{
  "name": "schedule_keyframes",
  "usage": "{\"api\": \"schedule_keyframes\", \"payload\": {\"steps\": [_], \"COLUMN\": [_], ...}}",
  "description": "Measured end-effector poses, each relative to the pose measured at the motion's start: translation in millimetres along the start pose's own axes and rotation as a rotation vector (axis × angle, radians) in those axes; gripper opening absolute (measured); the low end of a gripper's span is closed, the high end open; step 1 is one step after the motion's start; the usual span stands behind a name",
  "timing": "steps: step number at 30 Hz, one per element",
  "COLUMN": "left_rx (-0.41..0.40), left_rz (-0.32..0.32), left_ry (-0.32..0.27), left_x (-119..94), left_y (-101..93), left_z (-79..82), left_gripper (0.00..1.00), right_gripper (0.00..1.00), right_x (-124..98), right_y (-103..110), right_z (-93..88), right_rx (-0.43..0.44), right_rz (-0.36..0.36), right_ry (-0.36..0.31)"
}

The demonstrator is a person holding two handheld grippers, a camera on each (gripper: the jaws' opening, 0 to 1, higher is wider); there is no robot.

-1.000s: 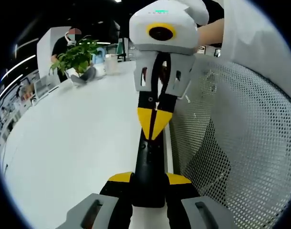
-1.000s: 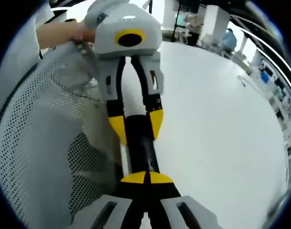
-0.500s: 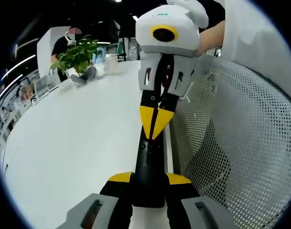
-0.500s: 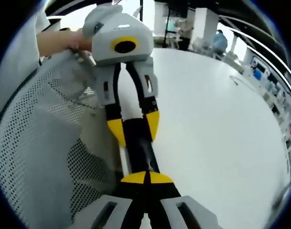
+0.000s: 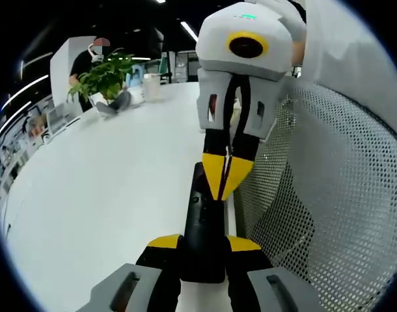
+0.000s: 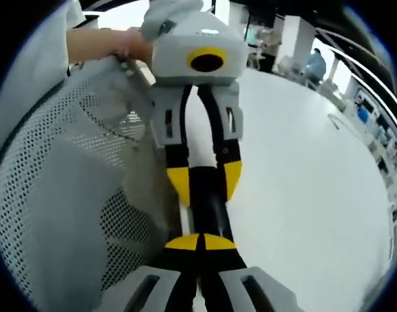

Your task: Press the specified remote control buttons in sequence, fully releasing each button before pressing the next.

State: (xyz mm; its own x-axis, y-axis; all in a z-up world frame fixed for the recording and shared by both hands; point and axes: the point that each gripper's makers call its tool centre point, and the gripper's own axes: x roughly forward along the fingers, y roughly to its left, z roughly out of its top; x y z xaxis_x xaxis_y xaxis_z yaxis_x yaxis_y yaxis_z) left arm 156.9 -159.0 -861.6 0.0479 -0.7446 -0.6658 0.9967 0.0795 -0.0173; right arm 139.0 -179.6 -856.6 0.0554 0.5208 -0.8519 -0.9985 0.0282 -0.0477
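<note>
Broad bare stretch of white table [image 5: 101, 195] open on one side of the remote control [image 5: 202, 221]. Other side blocked: perforated mesh chair back [image 5: 322, 195] just beside the remote. Far table edge crowded by potted plant [image 5: 106, 77] and cups. Right gripper [image 5: 226, 179] directly above remote.

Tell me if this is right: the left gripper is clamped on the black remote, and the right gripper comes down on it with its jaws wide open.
Not quite. In the left gripper view, the right gripper has its yellow-tipped jaws shut together, tips over the black remote. The left gripper is indeed clamped on the remote.
</note>
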Motion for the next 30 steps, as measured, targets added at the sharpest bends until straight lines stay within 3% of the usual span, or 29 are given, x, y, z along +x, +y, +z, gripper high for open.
{"api": "schedule_keyframes", "payload": {"steps": [8, 13, 22, 24, 26, 30], "left_rx": [0.002, 0.003, 0.003, 0.002, 0.002, 0.003], "left_rz": [-0.005, -0.007, -0.006, -0.004, -0.002, -0.003], "left_ry": [-0.001, -0.003, -0.003, -0.003, -0.003, -0.003], "left_x": [0.7, 0.8, 0.7, 0.7, 0.8, 0.7], "left_y": [-0.2, -0.2, -0.2, -0.4, -0.4, -0.7], "left_z": [0.4, 0.5, 0.7, 0.7, 0.9, 0.9], "left_gripper": [0.25, 0.25, 0.25, 0.25, 0.25, 0.25], "right_gripper": [0.0, 0.0, 0.0, 0.0, 0.0, 0.0], "right_x": [3.2, 4.0, 2.3, 1.2, 0.0, -4.4], "right_y": [2.3, 1.6, 0.1, -0.3, 1.6, -1.6], "right_z": [-0.5, -0.2, 0.9, 1.9, -2.8, -4.4], "right_rx": [-0.11, -0.12, -0.01, 0.053, 0.108, 0.081], "right_rz": [-0.009, -0.011, -0.017, -0.014, -0.003, -0.029], "right_ry": [0.098, 0.105, 0.03, -0.002, 0.02, 0.026]}}
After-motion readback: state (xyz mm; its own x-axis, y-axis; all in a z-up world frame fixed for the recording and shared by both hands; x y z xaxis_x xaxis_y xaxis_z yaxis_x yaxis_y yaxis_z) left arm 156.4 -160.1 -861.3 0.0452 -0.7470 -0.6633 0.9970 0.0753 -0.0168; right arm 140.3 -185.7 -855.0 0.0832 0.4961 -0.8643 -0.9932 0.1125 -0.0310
